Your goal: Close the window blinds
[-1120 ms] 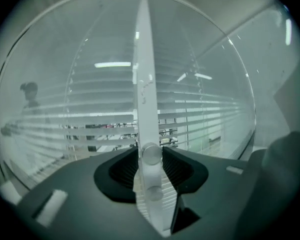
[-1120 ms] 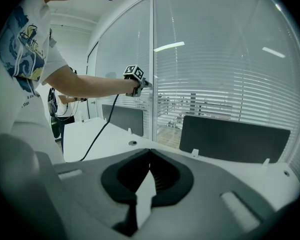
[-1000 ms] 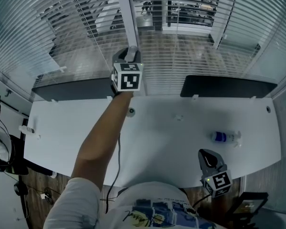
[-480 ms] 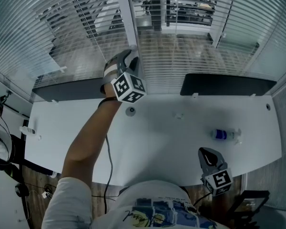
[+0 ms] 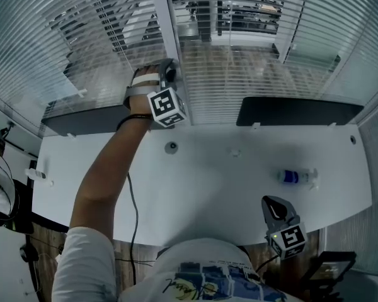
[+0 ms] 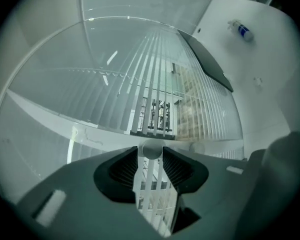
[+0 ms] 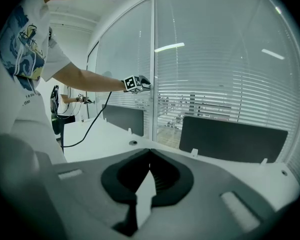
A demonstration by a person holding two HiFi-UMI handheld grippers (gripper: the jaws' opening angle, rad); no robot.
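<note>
White slatted blinds (image 5: 239,74) hang over the windows behind the desk, with their slats partly open so the outside shows through. My left gripper (image 5: 168,75) is raised against the blinds beside the white window post (image 5: 164,24). In the left gripper view its jaws (image 6: 151,151) are shut on a small round whitish knob (image 6: 151,147), which looks like the end of the blinds' wand. The slats (image 6: 155,74) fill the view beyond. My right gripper (image 5: 274,209) hangs low at the desk's near edge, shut and holding nothing (image 7: 149,152). It looks toward the blinds (image 7: 230,84) and the left gripper (image 7: 145,84).
A white desk (image 5: 208,187) stands below the window, with two dark panels (image 5: 296,112) (image 5: 82,119) along its far edge. On it lie a clear bottle with a blue label (image 5: 296,178) at the right and a cable hole (image 5: 171,147). A second wand (image 5: 297,17) hangs at the right window.
My left gripper has risen and shifted left toward the window post, turning as it went. The right gripper has stayed in place.
</note>
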